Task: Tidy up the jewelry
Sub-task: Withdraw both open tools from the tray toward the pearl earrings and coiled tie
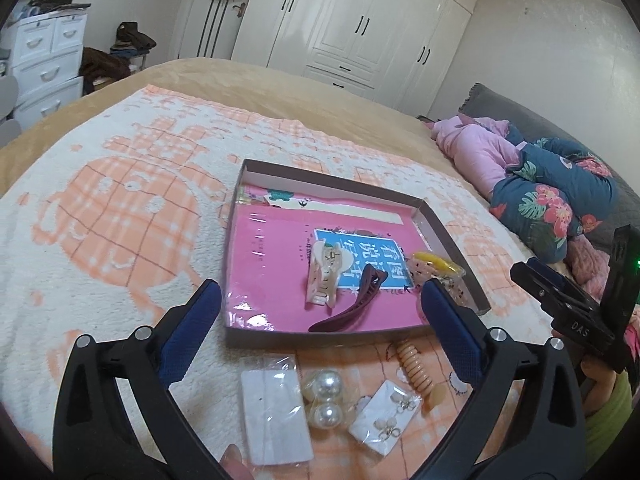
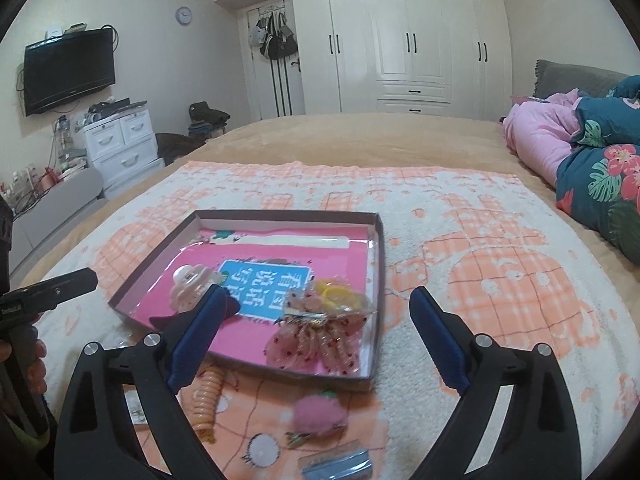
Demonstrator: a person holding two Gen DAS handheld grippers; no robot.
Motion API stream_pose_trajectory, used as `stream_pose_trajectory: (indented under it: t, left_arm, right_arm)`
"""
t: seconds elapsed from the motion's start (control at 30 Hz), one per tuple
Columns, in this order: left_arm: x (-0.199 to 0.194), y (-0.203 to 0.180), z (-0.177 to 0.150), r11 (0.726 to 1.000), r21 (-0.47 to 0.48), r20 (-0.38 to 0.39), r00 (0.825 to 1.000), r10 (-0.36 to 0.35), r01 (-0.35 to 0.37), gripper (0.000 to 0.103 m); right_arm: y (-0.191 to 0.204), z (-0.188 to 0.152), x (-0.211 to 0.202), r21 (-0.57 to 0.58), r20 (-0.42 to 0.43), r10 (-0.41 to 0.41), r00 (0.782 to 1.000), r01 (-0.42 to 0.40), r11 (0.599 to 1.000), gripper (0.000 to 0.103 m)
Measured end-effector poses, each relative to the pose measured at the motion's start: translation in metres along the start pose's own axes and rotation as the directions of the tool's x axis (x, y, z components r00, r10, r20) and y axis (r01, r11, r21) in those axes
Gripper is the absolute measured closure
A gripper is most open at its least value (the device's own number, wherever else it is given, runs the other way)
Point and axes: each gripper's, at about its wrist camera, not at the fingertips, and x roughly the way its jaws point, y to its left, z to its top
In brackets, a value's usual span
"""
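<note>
Bed with tan cover, orange-and-white blanket spread over it; wardrobe behind. Pink and floral bedding piled at the right edge, cut off by the frame in both views.

Shallow box tray sits on the blanket, lined with a pink booklet under glossy film; glare hides part of the print. In the tray: cream claw clip, dark red clip, and a bagged yellow and pink spotted hair piece in the near right corner. Bag contents hard to make out.

Loose on the blanket, just outside the tray's near wall: orange coil hair tie, two pearl balls, earring card, white card in a plastic sleeve.

Left gripper hovers over those loose items, jaws spread wide, holding nothing. Right gripper also spread wide, empty, over the tray's near edge.

View differences: only the right wrist shows the pink pom-pom, a blue-grey packet cut off at the bottom edge, and the TV. Only the left wrist shows the pearls and sleeve card clearly; in the right view they are hidden behind the left finger. Dark red clip is mostly hidden by that finger too.
</note>
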Motion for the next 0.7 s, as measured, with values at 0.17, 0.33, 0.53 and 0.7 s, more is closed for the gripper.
stream_pose_trajectory:
  t: [0.17, 0.33, 0.53, 0.7]
  left_arm:
    - [-0.012, 0.006, -0.001, 1.0, -0.001, 0.01, 1.0, 0.012, -0.012, 0.011]
    - [-0.024, 0.012, -0.003, 1.0, -0.005, 0.019, 1.0, 0.024, -0.024, 0.011]
    - [-0.035, 0.017, -0.006, 1.0, -0.003, 0.024, 0.999, 0.026, -0.026, 0.011]
    - [-0.041, 0.022, -0.011, 0.999, -0.005, 0.018, 0.999, 0.036, -0.036, 0.011]
  right_arm:
    - [0.015, -0.002, -0.006, -0.027, 0.003, 0.018, 1.0, -0.018, 0.999, 0.013]
    - [0.028, -0.008, -0.012, -0.036, 0.0, 0.04, 0.999, -0.04, 0.999, 0.013]
    - [0.046, -0.019, -0.018, -0.059, -0.02, 0.071, 0.997, -0.072, 0.996, 0.013]
    - [0.061, -0.027, -0.021, -0.084, -0.039, 0.091, 0.995, -0.094, 0.992, 0.013]
